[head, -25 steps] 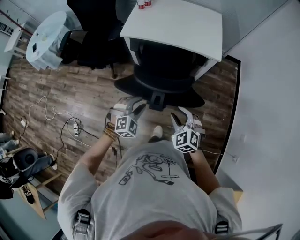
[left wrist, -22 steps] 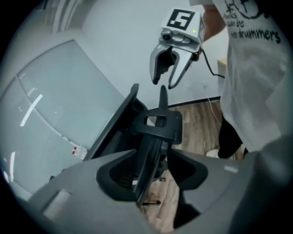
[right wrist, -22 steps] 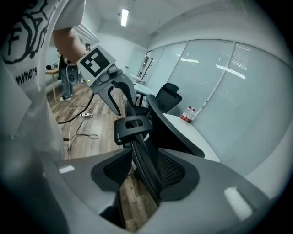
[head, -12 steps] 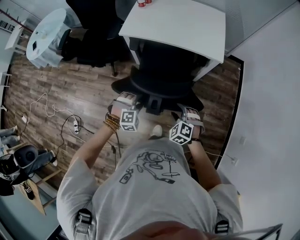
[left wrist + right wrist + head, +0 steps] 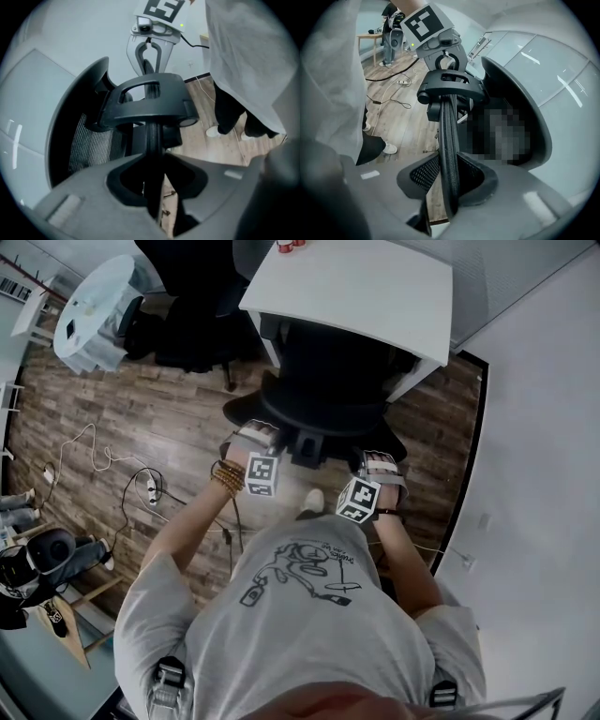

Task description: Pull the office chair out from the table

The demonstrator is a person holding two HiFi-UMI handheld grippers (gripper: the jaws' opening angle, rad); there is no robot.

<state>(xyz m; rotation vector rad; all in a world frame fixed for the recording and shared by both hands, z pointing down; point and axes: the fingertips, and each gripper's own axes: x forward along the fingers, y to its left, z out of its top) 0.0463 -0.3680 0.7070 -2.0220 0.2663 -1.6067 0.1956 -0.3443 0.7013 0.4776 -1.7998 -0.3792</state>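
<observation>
An office: black mesh-backed swivel chair [image 5: 323, 381] between the jaws, white rectangular desk [image 5: 375, 287] beyond them, white power strip [image 5: 150, 490] on brown wood-plank floor [image 5: 141, 413] to their left.

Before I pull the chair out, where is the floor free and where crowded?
Bare wood floor lies left of the office chair, up to the round table. Cables crowd the lower left; the wall hems the right.

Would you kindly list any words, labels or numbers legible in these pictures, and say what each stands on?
None can be read.
Shirt print: small lettering by the drawing, too blurred to read.
Red containers on the white table: any labels are too small.
</observation>
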